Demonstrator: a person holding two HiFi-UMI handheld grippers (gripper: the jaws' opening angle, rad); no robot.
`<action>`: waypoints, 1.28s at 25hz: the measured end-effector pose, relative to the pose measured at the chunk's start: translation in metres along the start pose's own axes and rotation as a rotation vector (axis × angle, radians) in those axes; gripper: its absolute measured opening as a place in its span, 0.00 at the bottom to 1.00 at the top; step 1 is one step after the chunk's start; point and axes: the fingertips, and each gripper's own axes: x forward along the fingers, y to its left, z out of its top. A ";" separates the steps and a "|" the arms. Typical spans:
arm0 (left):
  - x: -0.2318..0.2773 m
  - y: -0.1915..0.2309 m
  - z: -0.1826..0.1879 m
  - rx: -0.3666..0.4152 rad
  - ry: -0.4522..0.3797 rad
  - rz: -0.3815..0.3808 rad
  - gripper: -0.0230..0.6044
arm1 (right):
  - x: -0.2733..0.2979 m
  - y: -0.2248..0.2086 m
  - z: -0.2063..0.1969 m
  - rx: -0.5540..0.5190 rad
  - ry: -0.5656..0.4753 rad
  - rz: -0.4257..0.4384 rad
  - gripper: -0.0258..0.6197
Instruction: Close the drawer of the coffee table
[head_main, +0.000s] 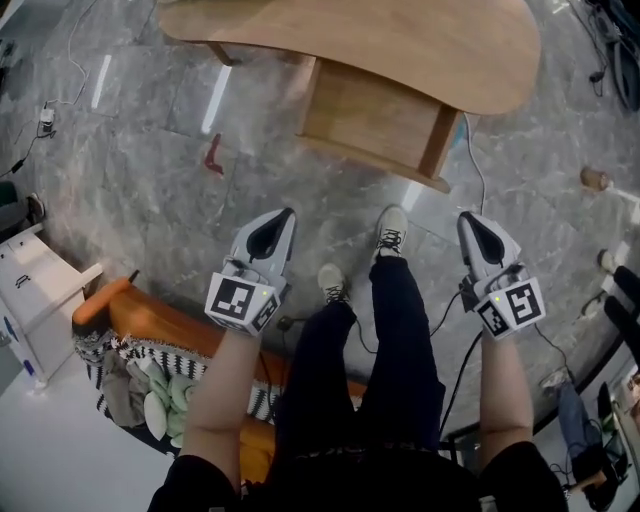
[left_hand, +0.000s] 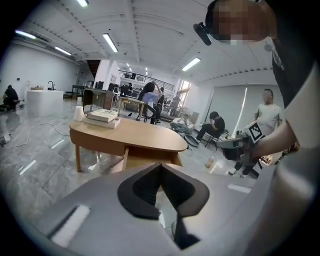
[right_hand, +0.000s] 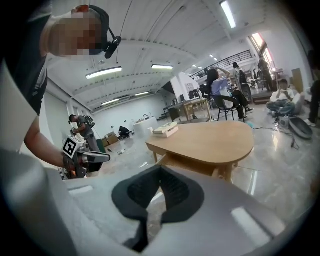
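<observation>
Your left claw (head_main: 286, 214) and right claw (head_main: 466, 218) are both pinched together, holding nothing. Drawer (head_main: 375, 118) hangs open under the tabletop (head_main: 400, 40), ahead of you, well apart from both claws

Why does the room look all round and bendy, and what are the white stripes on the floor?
Left gripper view and right gripper view: wide-angle lenses curve the ceiling and darken the corners. Head view: the white stripes on the glossy grey marble floor are glare, likely the long ceiling lights mirrored, next to the oval wooden coffee table.
</observation>
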 end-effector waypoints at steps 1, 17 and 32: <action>0.006 0.006 -0.012 -0.003 -0.003 0.005 0.04 | 0.003 -0.005 -0.011 -0.004 -0.001 -0.006 0.04; 0.110 0.077 -0.131 0.055 -0.084 0.051 0.04 | 0.049 -0.099 -0.154 -0.070 -0.036 -0.086 0.25; 0.172 0.158 -0.175 0.190 -0.228 0.117 0.44 | 0.076 -0.125 -0.226 -0.262 -0.125 -0.118 0.30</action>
